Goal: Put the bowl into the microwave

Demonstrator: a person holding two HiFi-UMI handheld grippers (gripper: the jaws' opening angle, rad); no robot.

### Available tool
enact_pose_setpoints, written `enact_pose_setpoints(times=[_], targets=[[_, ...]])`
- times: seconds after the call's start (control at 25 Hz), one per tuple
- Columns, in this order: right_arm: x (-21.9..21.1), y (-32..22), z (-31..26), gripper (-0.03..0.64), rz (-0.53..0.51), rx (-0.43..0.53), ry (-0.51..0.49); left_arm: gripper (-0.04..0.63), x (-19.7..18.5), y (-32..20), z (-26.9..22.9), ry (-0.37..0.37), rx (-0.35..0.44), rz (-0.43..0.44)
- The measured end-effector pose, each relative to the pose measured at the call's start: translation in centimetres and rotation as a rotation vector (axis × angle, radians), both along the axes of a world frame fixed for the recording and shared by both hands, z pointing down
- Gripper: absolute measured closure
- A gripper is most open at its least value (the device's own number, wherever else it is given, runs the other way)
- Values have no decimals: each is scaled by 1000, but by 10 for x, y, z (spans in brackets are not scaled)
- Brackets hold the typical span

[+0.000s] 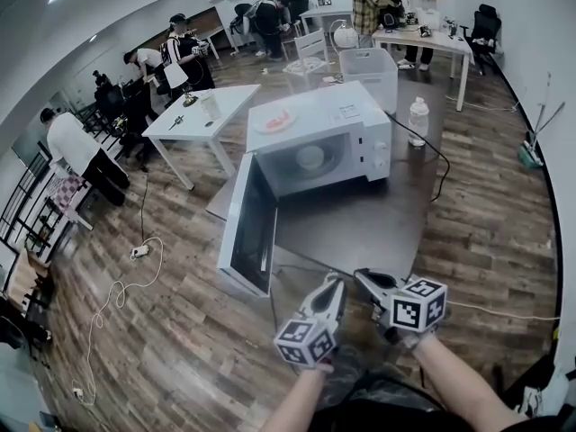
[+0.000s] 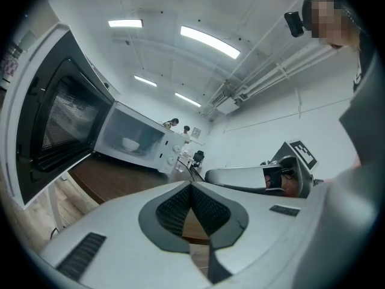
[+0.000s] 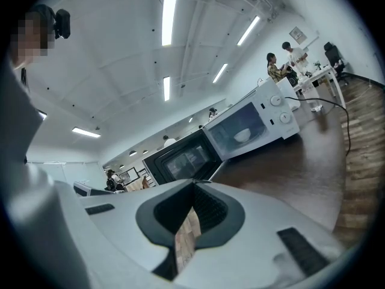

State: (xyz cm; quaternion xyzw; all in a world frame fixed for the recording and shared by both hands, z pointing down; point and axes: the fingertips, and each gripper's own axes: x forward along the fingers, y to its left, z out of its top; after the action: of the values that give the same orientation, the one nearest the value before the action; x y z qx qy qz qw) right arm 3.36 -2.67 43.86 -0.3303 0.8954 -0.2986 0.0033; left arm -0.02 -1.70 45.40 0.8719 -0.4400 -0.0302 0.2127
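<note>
1. The bowl [image 1: 310,157] sits inside the microwave [image 1: 346,115], on the middle of its floor, and neither gripper touches it.
2. The microwave door [image 1: 247,228] stands wide open, swung out toward 7 o'clock from the opening.
3. The left gripper [image 1: 335,284] is closed with nothing between its jaws. It is at 6 o'clock from the microwave, by the near edge of the table [image 1: 360,228].
4. The right gripper [image 1: 363,279] is likewise closed and empty, just beside the left one at its 3 o'clock.
5. A bottle [image 1: 418,120] stands at 3 o'clock from the microwave.
</note>
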Motion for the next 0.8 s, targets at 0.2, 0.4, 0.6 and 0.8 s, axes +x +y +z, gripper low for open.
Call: enact_pose_setpoints(times=[0.2,0.4,0.6,0.8], targets=[[0,-1,2,617,4,-9,1,594,2,-1,1,4,-5,4],[2,-4,3,617,12,-6,9,594,4,-6,-1,14,0,7],[1,-7,4,617,13,-9,13,594,2,-11,1,21,-3,3],[4,-13,4,617,16,-6,20,594,0,-17,0,24,-1,-6]])
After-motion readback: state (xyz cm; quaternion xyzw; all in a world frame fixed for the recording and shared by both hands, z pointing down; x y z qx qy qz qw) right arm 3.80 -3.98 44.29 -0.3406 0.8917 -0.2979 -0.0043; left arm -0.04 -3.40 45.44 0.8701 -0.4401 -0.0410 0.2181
